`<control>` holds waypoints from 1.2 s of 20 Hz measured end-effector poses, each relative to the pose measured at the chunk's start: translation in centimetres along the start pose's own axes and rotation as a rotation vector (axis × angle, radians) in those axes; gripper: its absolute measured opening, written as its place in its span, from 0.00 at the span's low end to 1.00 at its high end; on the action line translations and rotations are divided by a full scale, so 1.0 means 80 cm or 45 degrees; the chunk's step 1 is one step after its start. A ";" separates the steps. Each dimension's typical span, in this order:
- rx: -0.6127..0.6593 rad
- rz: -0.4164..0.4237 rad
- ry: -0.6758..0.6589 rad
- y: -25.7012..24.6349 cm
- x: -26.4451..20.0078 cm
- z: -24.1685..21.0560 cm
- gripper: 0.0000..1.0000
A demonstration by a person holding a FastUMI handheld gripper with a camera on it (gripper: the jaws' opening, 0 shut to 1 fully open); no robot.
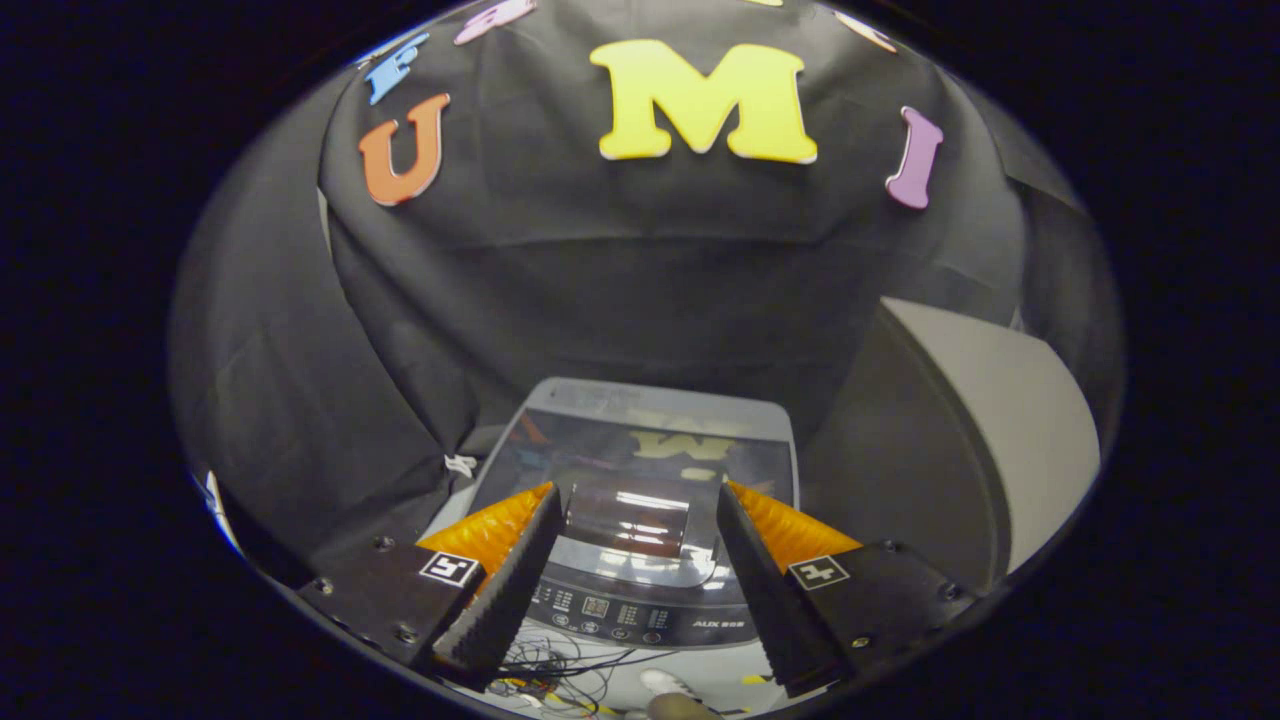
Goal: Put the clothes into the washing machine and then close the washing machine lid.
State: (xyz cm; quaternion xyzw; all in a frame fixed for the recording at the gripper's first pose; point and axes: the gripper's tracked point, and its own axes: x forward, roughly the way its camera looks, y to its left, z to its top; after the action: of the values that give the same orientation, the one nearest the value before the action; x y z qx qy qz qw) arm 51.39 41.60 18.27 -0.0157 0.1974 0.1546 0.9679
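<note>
Closed washing machine lid [640, 440] beneath spread, empty jaws

I see black cloth [640, 270] draped behind and to both sides, a grey box [1000, 420] standing to the right, a tangle of thin wires [560, 672] on the floor below, and a shoe [668, 684] just beside it.

On the dark control panel [640, 612] of the grey top-loading washing machine [655, 400] you have small white brand lettering and an orange digit display [596, 606], both too small to read. The gripper [636, 492] carries two square black-and-white markers [449, 568], and its fingers stand apart above the panel.
</note>
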 end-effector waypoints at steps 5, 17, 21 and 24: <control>0.007 0.002 -0.315 -0.054 -0.128 0.068 0.97; 0.080 -0.229 -0.542 -0.285 -0.348 -0.025 0.99; 0.117 -0.303 -0.510 -0.345 -0.382 -0.093 0.99; 0.147 -0.312 -0.481 -0.378 -0.411 -0.154 0.99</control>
State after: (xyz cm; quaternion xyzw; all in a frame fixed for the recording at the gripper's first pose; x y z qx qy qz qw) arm 27.24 2.06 18.69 0.0450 0.0177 0.0245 0.9985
